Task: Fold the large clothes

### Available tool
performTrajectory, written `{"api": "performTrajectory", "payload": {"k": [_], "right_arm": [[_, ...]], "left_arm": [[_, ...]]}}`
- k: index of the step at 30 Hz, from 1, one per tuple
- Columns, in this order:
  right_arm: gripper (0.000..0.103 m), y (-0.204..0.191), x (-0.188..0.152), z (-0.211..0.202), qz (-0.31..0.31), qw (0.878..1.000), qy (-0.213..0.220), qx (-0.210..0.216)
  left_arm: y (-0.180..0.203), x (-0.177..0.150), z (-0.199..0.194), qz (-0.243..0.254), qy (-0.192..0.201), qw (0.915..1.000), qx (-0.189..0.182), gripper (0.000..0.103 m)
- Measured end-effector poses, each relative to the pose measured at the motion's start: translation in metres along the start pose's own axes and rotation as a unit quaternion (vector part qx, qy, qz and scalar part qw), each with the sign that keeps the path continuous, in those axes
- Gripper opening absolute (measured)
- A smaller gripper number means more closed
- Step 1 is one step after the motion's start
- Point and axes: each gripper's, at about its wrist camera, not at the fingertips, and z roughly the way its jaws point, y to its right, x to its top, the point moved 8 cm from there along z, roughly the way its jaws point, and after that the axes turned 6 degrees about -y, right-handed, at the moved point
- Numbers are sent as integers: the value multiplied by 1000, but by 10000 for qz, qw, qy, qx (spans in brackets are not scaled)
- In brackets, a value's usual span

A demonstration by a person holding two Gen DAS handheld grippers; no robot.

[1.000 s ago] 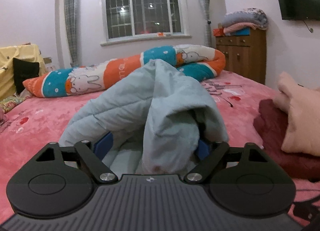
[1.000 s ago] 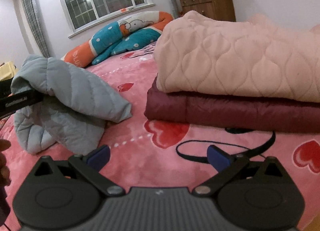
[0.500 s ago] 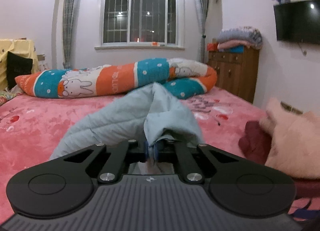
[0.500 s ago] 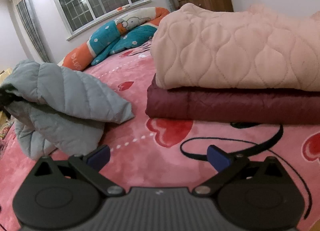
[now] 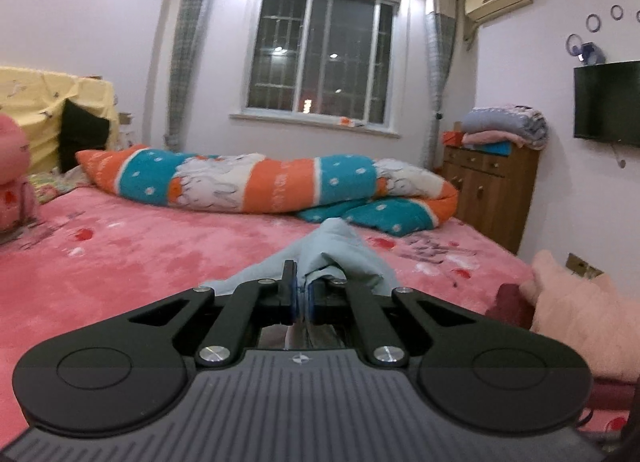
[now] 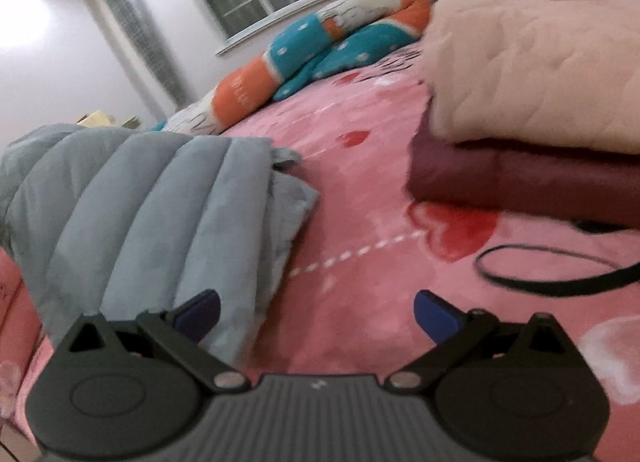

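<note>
Bed, pink heart-print cover, is filling the lower half of both views. At the right of the right wrist view, a folded peach quilted garment is sitting on a folded maroon garment.

Task item: grey quilted jacket, lying crumpled at centre left of the right wrist view and rising at lower centre of the left wrist view. Judged light and puffy, soft with no stiffness, so it is likely sagging wherever unsupported; shell looks smooth, possibly slippery under a thin pinch. Best holds: hem, seam or cuff edges, where layers bunch and give the pads bulk. Two spread holds are needed to keep a fold line straight.

Left gripper: jaws are pressing together on a bunched fold of the jacket, fabric peaking just beyond the tips; pointing nearly level toward the window.

Right gripper: jaws are standing spread, nothing between them, tilting down over the bed, left finger just at the jacket's near edge.
</note>
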Motion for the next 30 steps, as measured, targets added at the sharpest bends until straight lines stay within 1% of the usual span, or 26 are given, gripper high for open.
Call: {"api": "performTrajectory", "payload": {"k": [1,4,7,10,14,17,20,21,22,23,25,26,28,29,30], "right_arm": [[102,-5,-4,3,-8,9999,-113,128],[102,-18,-12,10,-245,9993,-258,143],[102,-29,-22,16,-354,9979,-434,315],[102,-39,-33,23,-511,9962,-617,342],[99,-44,-46,36,-522,9945,-858,303],[98,-44,-50,39,-482,9949,-832,293],[90,-46,-51,38,-342,9954,-801,403],[81,-47,-50,39,-325,9954,-798,410],[71,-47,-50,39,-334,9954,-792,413],[66,-48,-50,39,-335,9953,-801,420],[49,-50,-52,40,-272,9948,-850,490],[45,-51,-52,43,-233,9945,-874,522],[26,-53,-54,46,-88,9929,-963,688],[22,-53,-54,47,2,9920,-1006,764],[14,-53,-55,48,66,9914,-1026,807]], "left_arm": [[-4,-5,-4,-20,-62,10000,62,3],[-19,-23,-9,-78,-271,9993,237,3],[-34,-37,-9,-108,-458,9981,392,3],[-45,-52,-9,-125,-675,9962,544,4],[-55,-63,-17,-82,-826,9950,564,6],[-59,-69,-25,26,-889,9947,518,12],[-56,-71,-31,48,-940,9948,388,18],[-56,-73,-36,38,-948,9949,350,19],[-54,-74,-39,45,-952,9949,331,21],[-51,-74,-40,63,-964,9949,303,23],[-49,-77,-44,118,-1011,9945,236,32],[-48,-77,-45,162,-1011,9945,220,34],[-44,-79,-49,290,-969,9947,199,44],[-42,-79,-50,344,-967,9946,174,47],[-39,-80,-52,382,-978,9944,148,51]]}}
